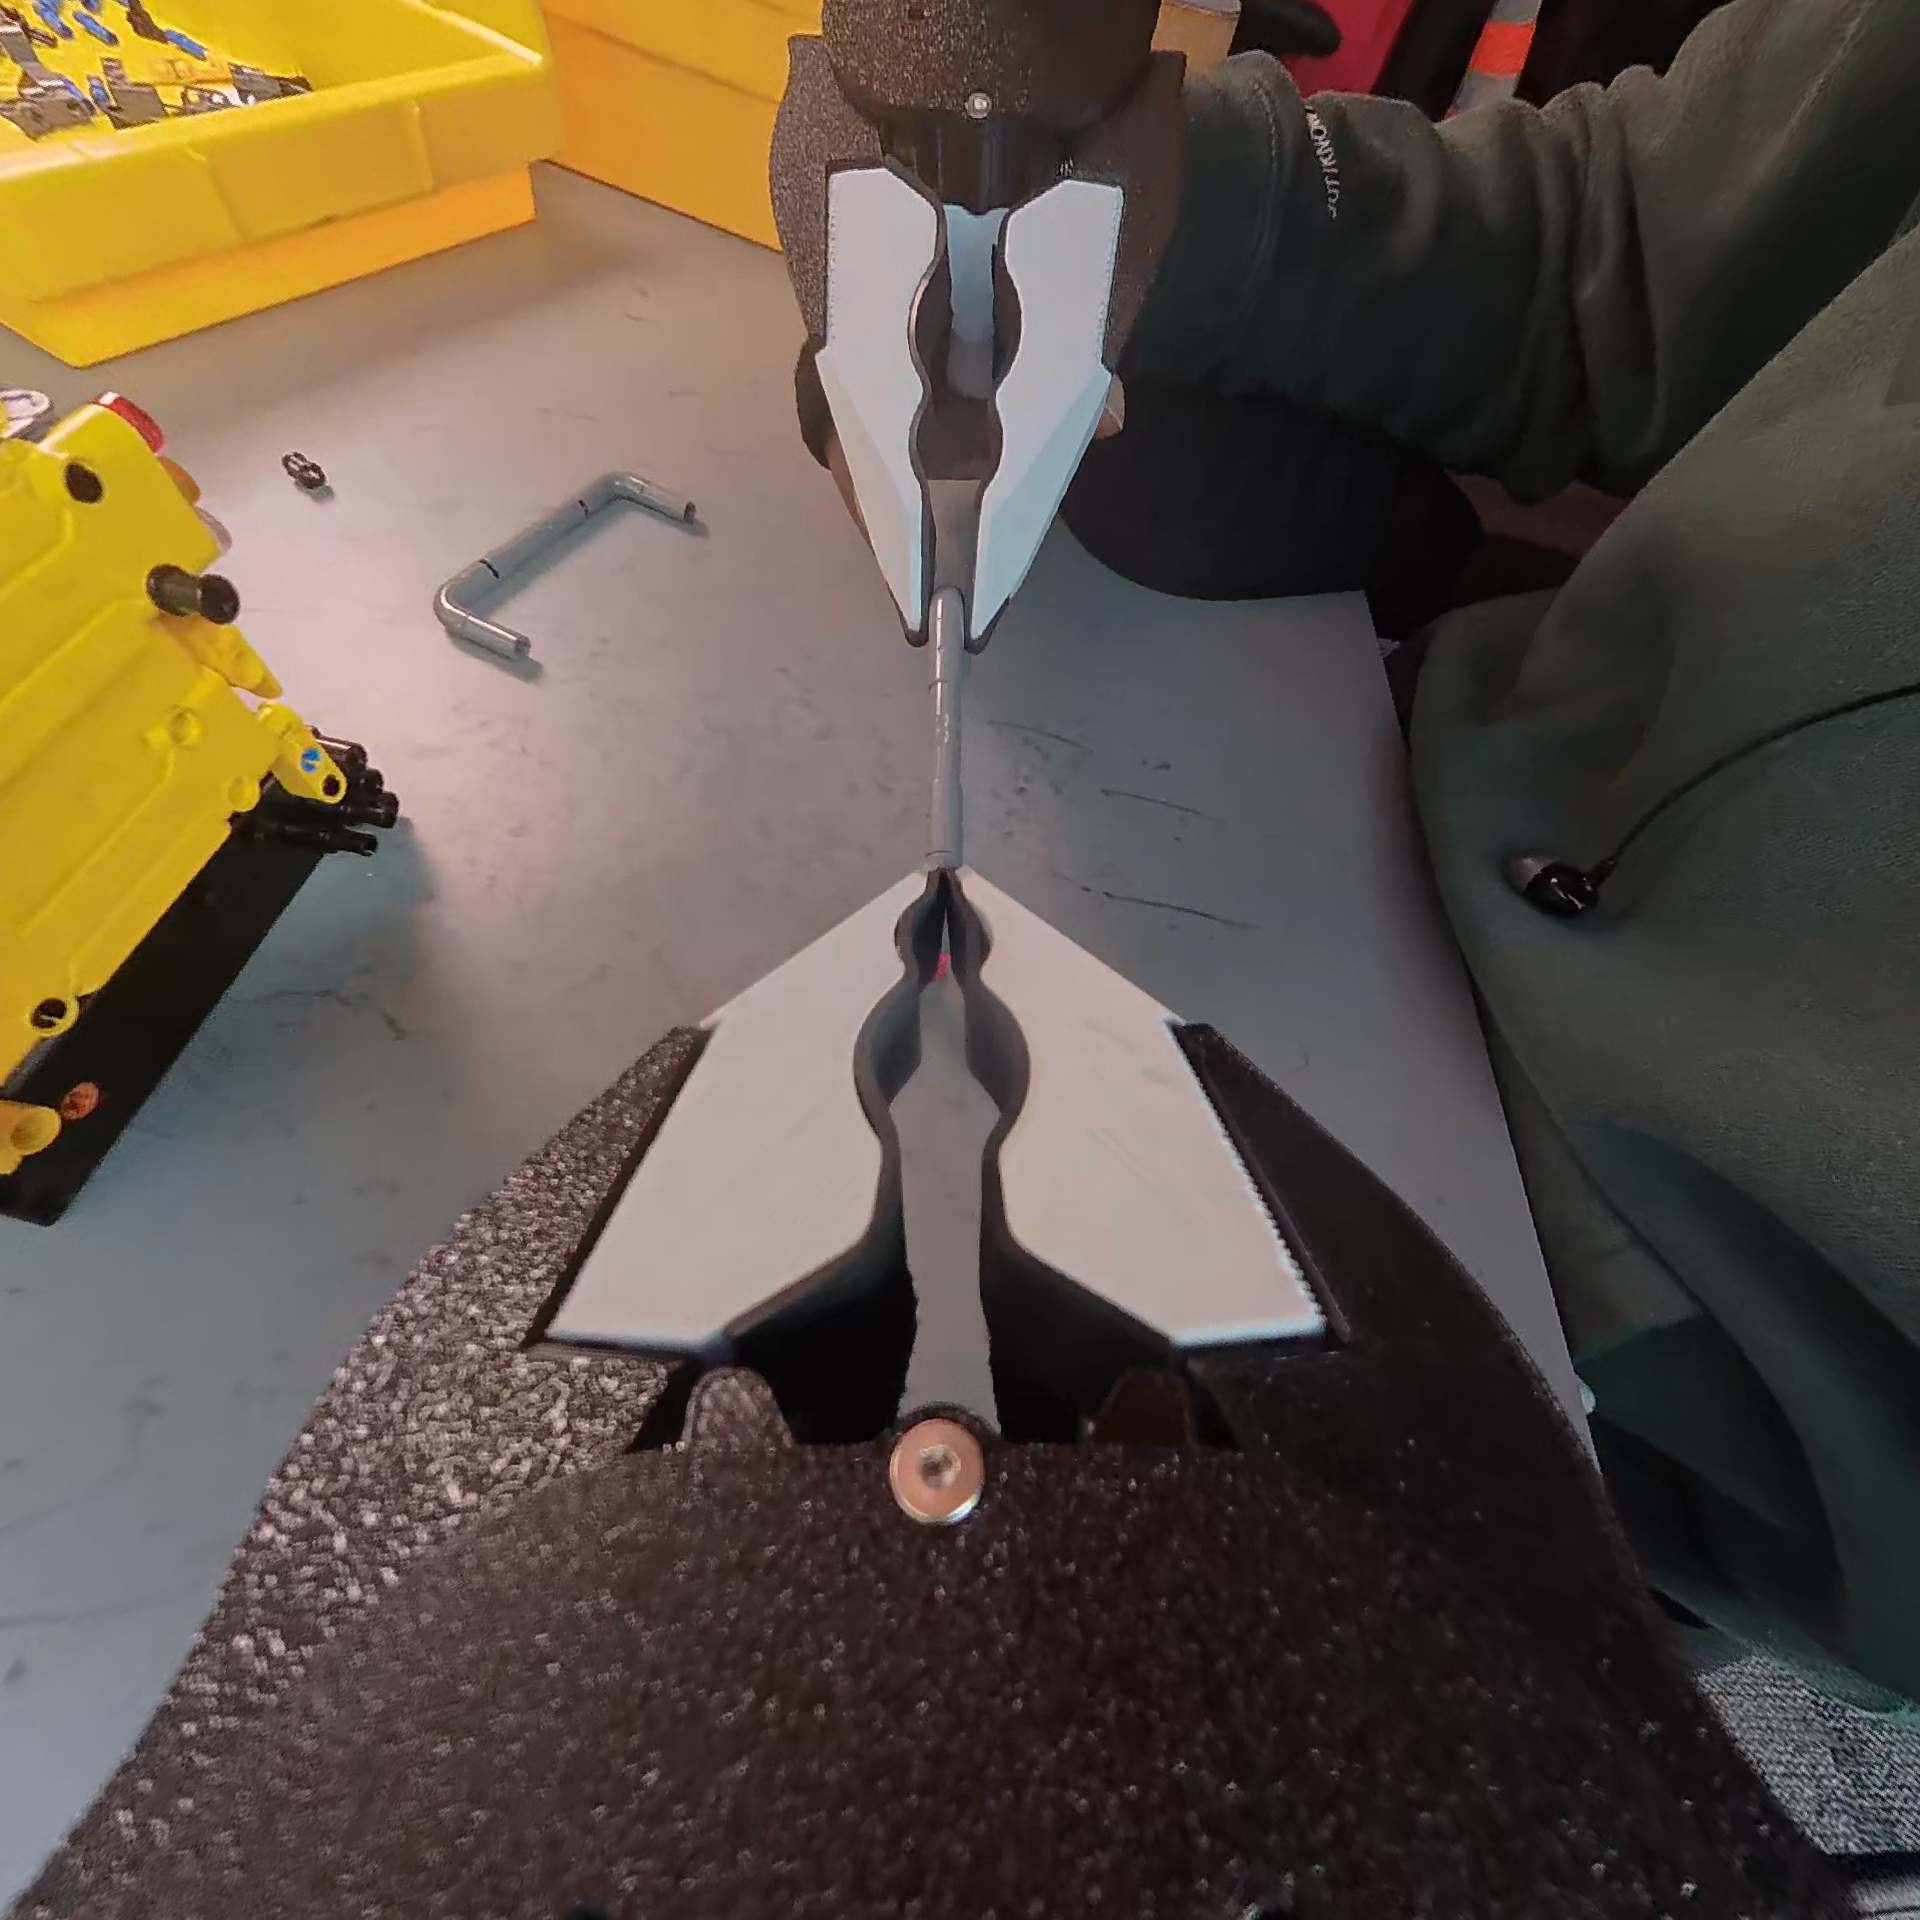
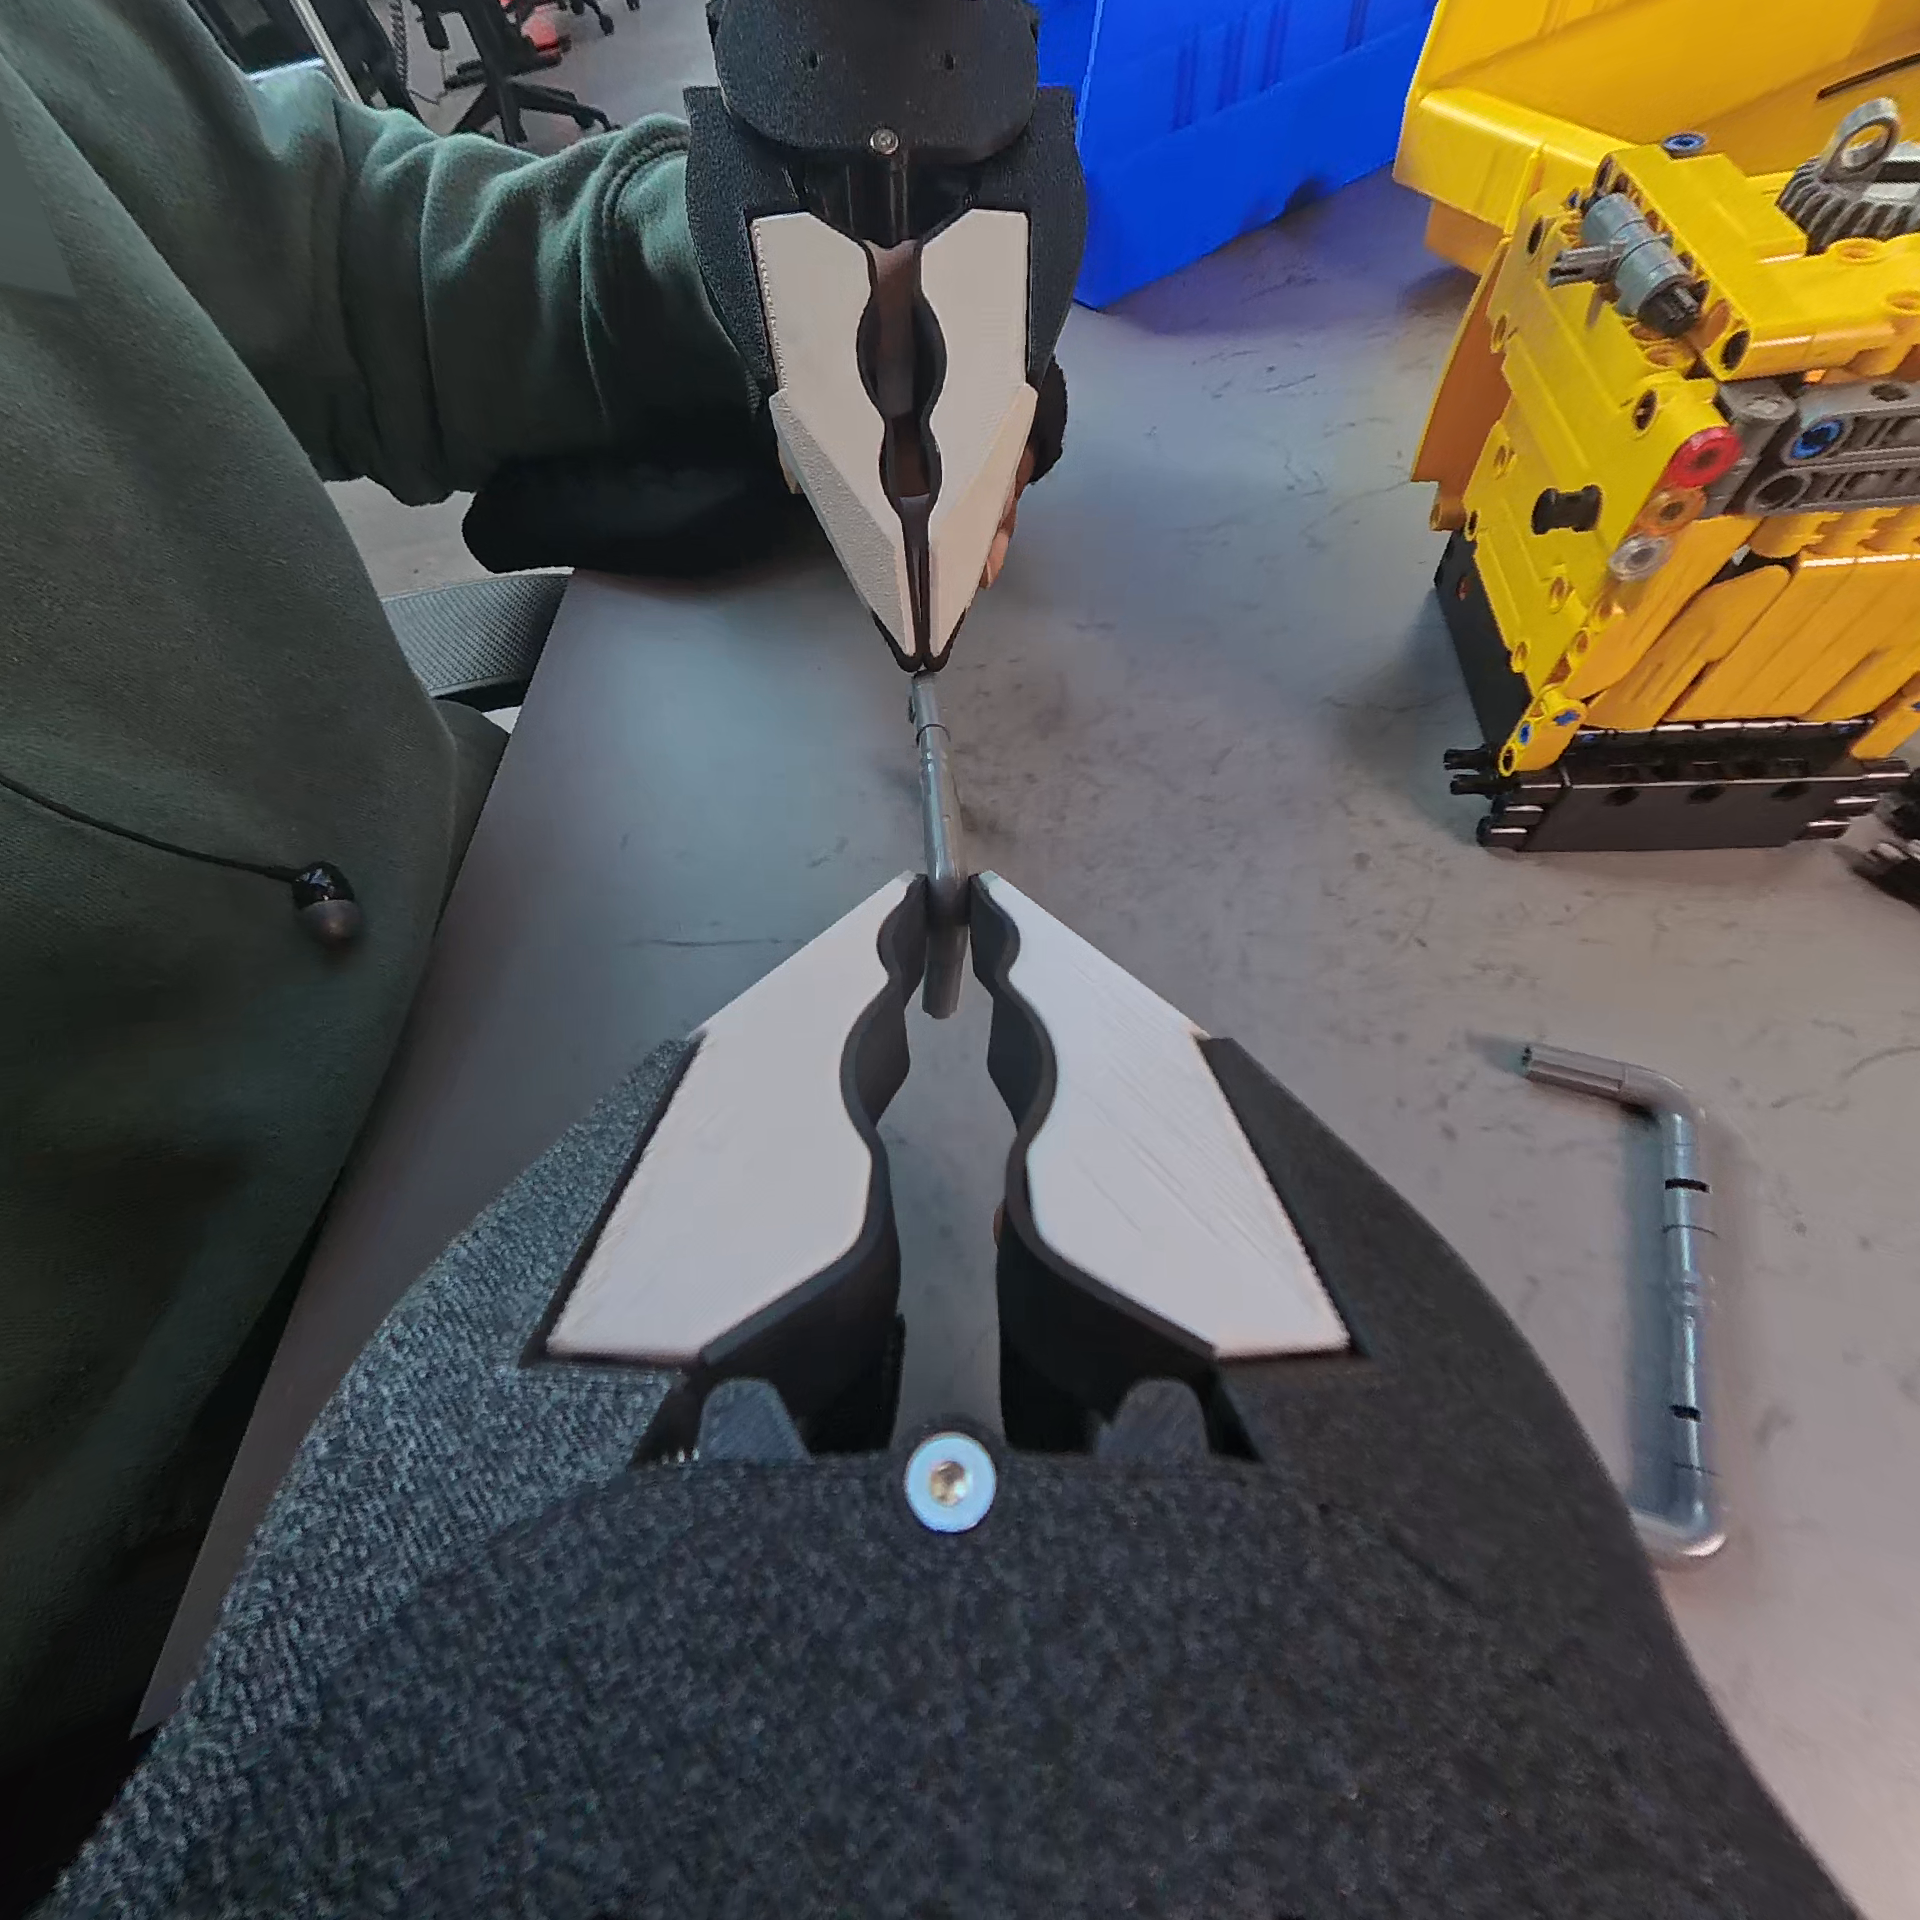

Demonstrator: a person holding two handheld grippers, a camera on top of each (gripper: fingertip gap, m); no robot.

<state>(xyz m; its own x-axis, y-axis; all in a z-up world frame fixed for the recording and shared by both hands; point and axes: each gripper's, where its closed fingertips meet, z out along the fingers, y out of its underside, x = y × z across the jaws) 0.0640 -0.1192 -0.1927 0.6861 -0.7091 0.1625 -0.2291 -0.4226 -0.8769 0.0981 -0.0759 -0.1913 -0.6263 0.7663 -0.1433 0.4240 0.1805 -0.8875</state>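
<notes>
A thin grey rod with a bent end (image 1: 948,758) is held in the air between my two grippers, just above the grey table. My left gripper (image 1: 943,881) is shut on one tip of it, and a small red bit shows between its jaws. My right gripper (image 1: 945,639) faces it from the far side, shut on the other end. In the right wrist view, my right gripper (image 2: 943,883) clamps the rod's bent end (image 2: 935,790), and my left gripper (image 2: 923,660) pinches the far tip. The hands holding both grippers wear dark green sleeves.
A second grey bent rod (image 1: 551,561) (image 2: 1683,1278) lies on the table. A yellow and black brick-built model (image 1: 114,727) (image 2: 1662,468) stands beside it. Yellow bins (image 1: 260,156) and a blue bin (image 2: 1226,135) stand at the back. A small black pin (image 1: 304,470) lies loose. The person sits at the table edge (image 2: 520,727). Across from one pair of fingers to the other is roughly 7 cm. The small black pin (image 1: 304,470) is about 20 cm from my right fingertips.
</notes>
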